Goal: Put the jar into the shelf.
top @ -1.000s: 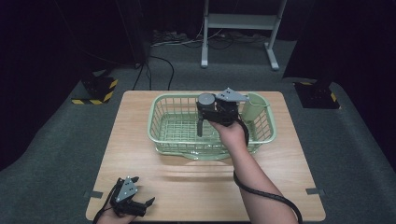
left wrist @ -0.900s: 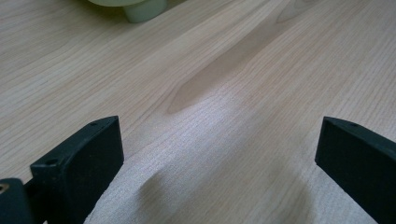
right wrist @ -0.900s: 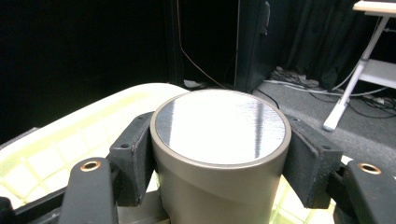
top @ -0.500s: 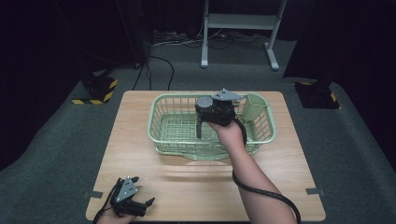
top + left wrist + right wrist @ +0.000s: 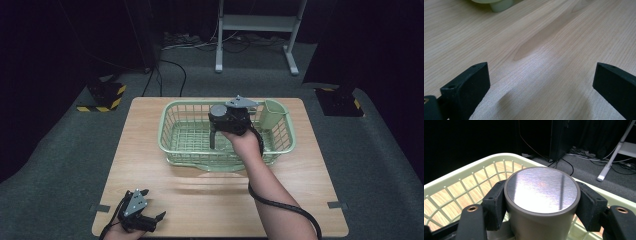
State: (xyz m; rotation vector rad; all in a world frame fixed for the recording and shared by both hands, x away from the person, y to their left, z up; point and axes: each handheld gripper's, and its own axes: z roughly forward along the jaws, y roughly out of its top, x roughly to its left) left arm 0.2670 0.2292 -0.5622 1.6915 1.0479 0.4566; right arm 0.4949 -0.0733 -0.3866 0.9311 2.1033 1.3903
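A: Where does the work stand?

B: The right gripper (image 5: pixel 218 129), its fingers (image 5: pixel 495 205) clamped on 2 opposite sides of a grey metal cylinder with a flat brushed top (image 5: pixel 541 188), holds that cylinder above the pale green plastic wire-pattern basket (image 5: pixel 170 137), over its middle near the far wall. Judging by that, the pick-up is done; whether the cylinder is bound for the basket floor or out of it cannot be told, and setting down and letting go remain.

A: And the cylinder's pose?

B: Upright. Its long axis runs vertically, flat top up toward the ceiling, bottom toward the basket's grid floor.

A: The other hand?

B: The left gripper (image 5: pixel 142 215) rests at the near left corner of the light wooden tabletop (image 5: pixel 150 165), well apart from the basket, its fingers (image 5: pixel 465 87) spread wide with nothing between them but bare wood.

A: Anything else in the basket?

B: A small green cup compartment (image 5: pixel 274 114) sits at its far right corner.
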